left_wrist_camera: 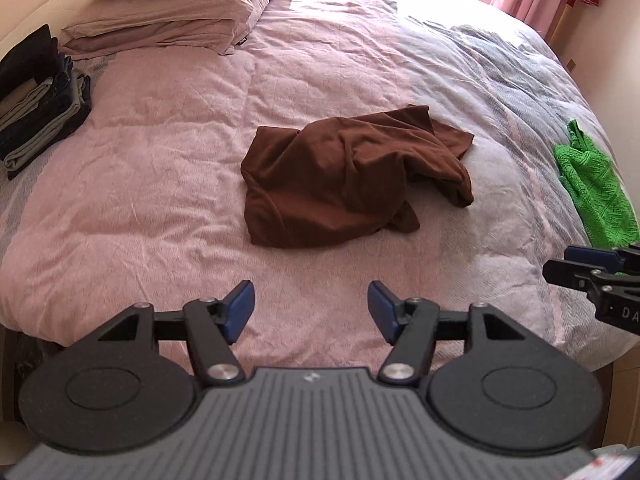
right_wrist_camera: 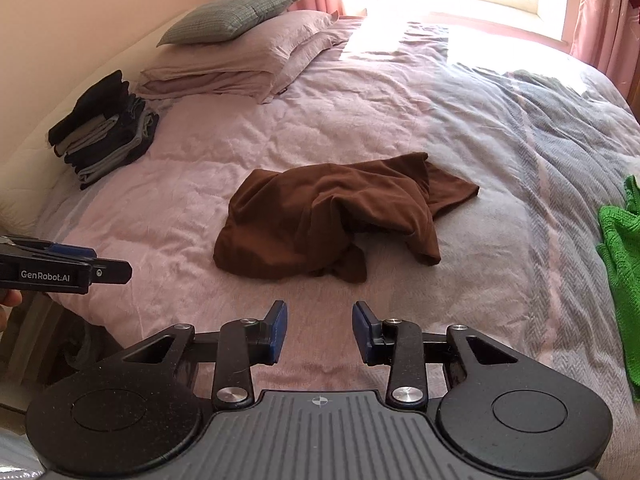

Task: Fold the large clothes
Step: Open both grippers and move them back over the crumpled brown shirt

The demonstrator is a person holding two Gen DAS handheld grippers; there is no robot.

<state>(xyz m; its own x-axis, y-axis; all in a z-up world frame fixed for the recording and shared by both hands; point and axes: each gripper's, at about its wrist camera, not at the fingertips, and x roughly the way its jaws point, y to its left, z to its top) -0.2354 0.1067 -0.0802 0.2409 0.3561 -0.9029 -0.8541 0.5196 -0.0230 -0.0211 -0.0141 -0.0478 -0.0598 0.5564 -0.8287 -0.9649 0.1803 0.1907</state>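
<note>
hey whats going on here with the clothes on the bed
A person holds a gripper in each hand over a bed, about to fold laundry. A crumpled brown garment lies in the middle of the cover, untouched. The left gripper and right gripper hover short of it, jaws open with nothing between them. A stack of folded clothes sits near the pillows, and a green knitted garment waits at the right edge.
</note>
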